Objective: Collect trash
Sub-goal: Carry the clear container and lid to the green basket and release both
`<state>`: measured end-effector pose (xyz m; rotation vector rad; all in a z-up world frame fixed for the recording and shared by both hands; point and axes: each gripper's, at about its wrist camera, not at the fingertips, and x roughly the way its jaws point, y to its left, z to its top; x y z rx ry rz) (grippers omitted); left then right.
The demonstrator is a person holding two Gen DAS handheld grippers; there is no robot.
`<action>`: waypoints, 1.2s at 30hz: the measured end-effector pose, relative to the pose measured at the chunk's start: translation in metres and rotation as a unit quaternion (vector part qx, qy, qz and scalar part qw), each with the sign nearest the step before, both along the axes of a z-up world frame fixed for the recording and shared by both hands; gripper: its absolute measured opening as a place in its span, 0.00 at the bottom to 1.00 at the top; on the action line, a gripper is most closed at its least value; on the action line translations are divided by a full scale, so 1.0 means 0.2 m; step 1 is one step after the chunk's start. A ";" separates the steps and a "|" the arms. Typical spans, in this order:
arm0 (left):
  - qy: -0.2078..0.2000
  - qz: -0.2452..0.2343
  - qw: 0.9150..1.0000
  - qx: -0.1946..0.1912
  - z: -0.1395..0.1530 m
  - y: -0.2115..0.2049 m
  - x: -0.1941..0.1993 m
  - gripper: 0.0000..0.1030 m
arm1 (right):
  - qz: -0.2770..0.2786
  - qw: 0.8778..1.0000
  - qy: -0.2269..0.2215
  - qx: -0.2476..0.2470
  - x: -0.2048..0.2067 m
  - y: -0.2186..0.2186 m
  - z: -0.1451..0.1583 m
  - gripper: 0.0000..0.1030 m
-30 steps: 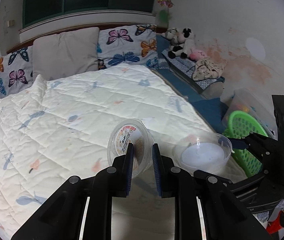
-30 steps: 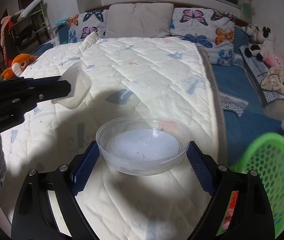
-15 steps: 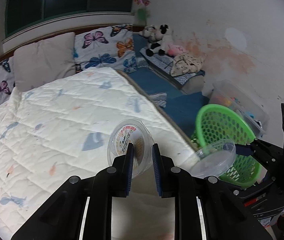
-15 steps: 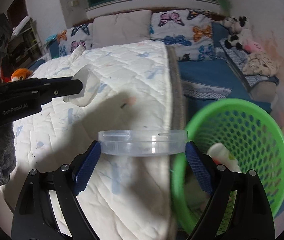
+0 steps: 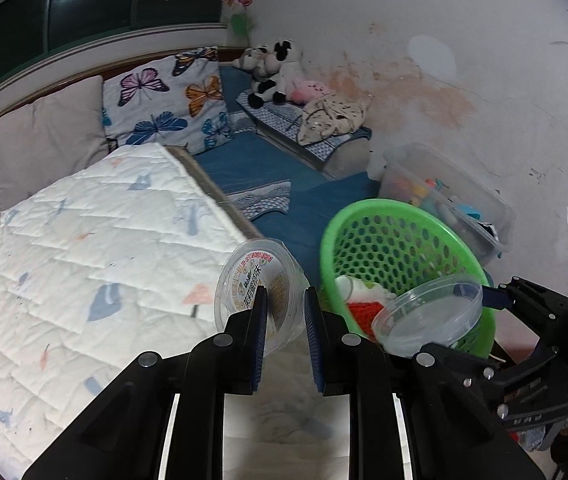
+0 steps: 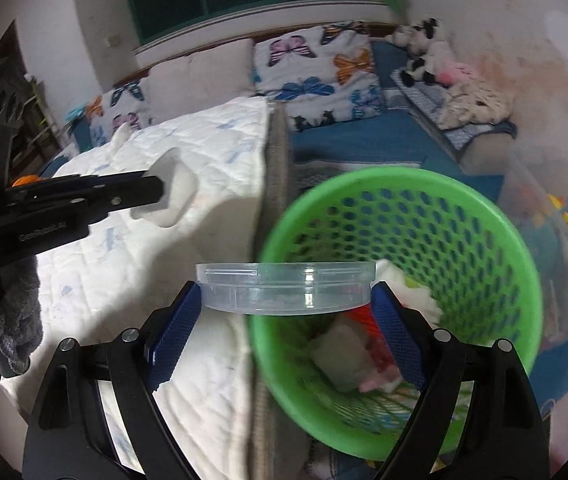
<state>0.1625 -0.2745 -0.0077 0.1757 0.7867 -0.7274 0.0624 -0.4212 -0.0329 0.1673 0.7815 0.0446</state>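
Note:
My left gripper (image 5: pixel 283 300) is shut on the rim of a clear plastic cup (image 5: pixel 258 280) with a printed foil lid, held over the bed's right edge. In the right wrist view that cup (image 6: pixel 172 196) hangs to the left. My right gripper (image 6: pixel 286 300) is shut on a clear round plastic lid (image 6: pixel 286 286), its blue pads pressing both sides. The lid (image 5: pixel 430 312) hangs over the near rim of a green mesh basket (image 6: pixel 424 208), which holds crumpled white and red trash. In the left wrist view the basket (image 5: pixel 384 232) stands just right of the cup.
A white quilted bed (image 5: pixel 84 248) fills the left. A blue mat (image 5: pixel 268 160) lies between bed and wall, with a clear storage bin (image 5: pixel 444 192) behind the basket. Butterfly pillows (image 5: pixel 164 104) and plush toys (image 5: pixel 276 68) sit at the back.
Both grippers have swung right, off the bed and toward the green basket. The clear lid has gone from over the quilt to over the basket's rim. Both grips are unchanged.

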 end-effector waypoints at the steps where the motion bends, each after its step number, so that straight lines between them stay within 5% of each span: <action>1: 0.000 -0.006 1.000 0.000 0.00 -0.02 -0.01 0.18 | -0.010 1.000 0.003 0.001 -0.02 -0.04 0.00 0.83; 9: 0.006 -0.043 0.999 0.000 -0.02 -0.21 -0.09 0.18 | -0.069 0.997 0.025 0.005 -0.12 -0.27 -0.05 0.83; 32: 0.049 -0.088 0.995 0.015 -0.15 -0.49 -0.16 0.18 | -0.115 0.993 0.028 0.010 -0.24 -0.40 -0.07 0.86; 34: 0.052 -0.089 0.995 0.015 -0.16 -0.50 -0.16 0.22 | -0.116 0.993 0.026 0.013 -0.25 -0.40 -0.07 0.86; 36: 0.055 -0.086 0.995 0.015 -0.16 -0.50 -0.15 0.37 | -0.116 0.993 0.024 0.015 -0.26 -0.41 -0.06 0.86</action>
